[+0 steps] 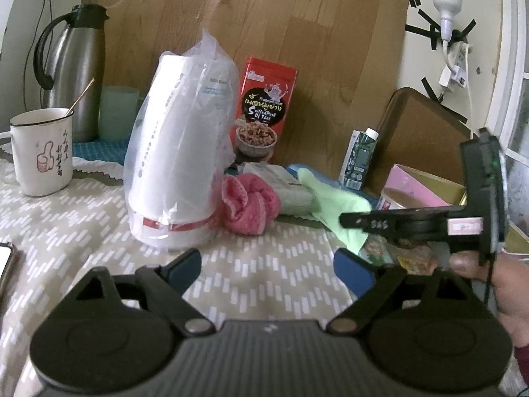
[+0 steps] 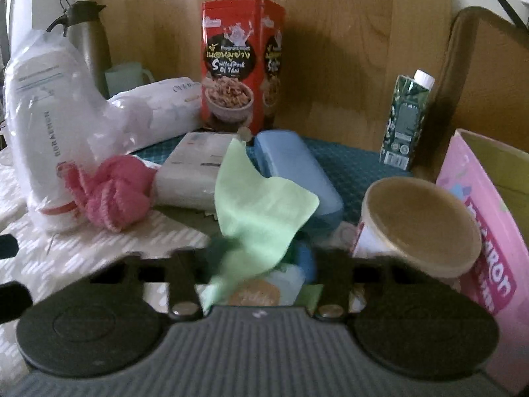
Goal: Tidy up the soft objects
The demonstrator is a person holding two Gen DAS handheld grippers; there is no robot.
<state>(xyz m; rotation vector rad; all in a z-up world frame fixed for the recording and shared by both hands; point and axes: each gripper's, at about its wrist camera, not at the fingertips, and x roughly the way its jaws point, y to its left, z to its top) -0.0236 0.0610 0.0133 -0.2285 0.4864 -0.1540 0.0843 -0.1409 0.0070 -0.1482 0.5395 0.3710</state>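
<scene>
A light green cloth rises from between the jaws of my right gripper, which is shut on its lower end. In the left wrist view the right gripper comes in from the right with its tip on the same green cloth. A pink knitted bundle lies on the patterned tablecloth beside a white appliance in a plastic bag. My left gripper is open over bare cloth, short of the pink bundle, with nothing between its fingers.
Behind the cloth lie a white tissue pack and a blue case. A red tin, a green carton, a pink box and a brown-lidded tub crowd the right. A mug and thermos stand left.
</scene>
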